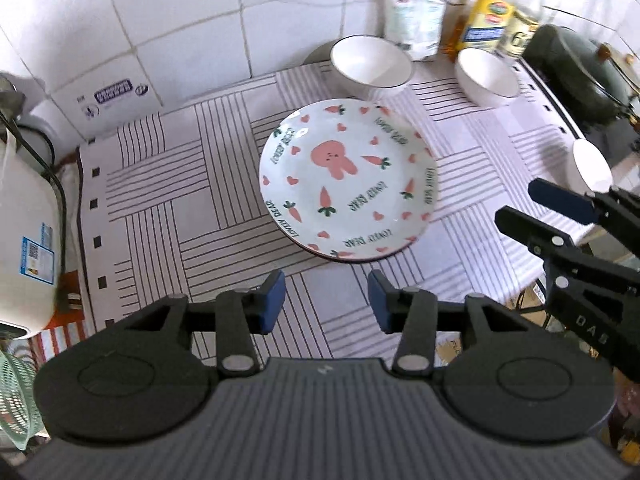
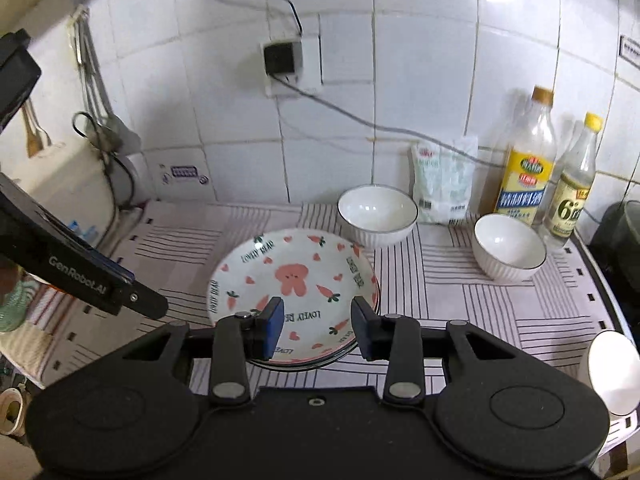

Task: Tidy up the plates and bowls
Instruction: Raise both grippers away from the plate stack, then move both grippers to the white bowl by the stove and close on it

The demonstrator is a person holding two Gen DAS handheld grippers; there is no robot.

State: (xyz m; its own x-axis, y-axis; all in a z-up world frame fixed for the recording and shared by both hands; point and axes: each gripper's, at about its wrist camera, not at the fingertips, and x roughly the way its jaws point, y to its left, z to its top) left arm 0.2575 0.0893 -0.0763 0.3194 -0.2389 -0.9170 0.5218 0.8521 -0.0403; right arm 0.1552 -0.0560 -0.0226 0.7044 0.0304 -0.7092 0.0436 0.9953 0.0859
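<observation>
Clearly the rabbit plate (image 1: 348, 180), white with pink carrots and hearts (green "LOVELY BEAR" lettering), tops a small stack mid-worktop (image 1: 168, 200). Two white bowls (image 2: 377, 216) (image 2: 509, 248) stand toward the back edge, a third (image 2: 614, 372) at the right edge. Both tools, left tool (image 1: 327, 302) and right tool (image 2: 317, 328), hover above the plate's near rim, jaws partly apart, holding nothing.

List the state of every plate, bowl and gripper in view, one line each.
Stack of round white plates with pink rabbit and carrot print: resting flat on the cloth, ungripped.
Left-hand white ribbed bowl: upright, empty.
Right-hand white ribbed bowl: upright, empty.
Left gripper: jaws open, empty.
Right gripper: jaws open, empty.
</observation>
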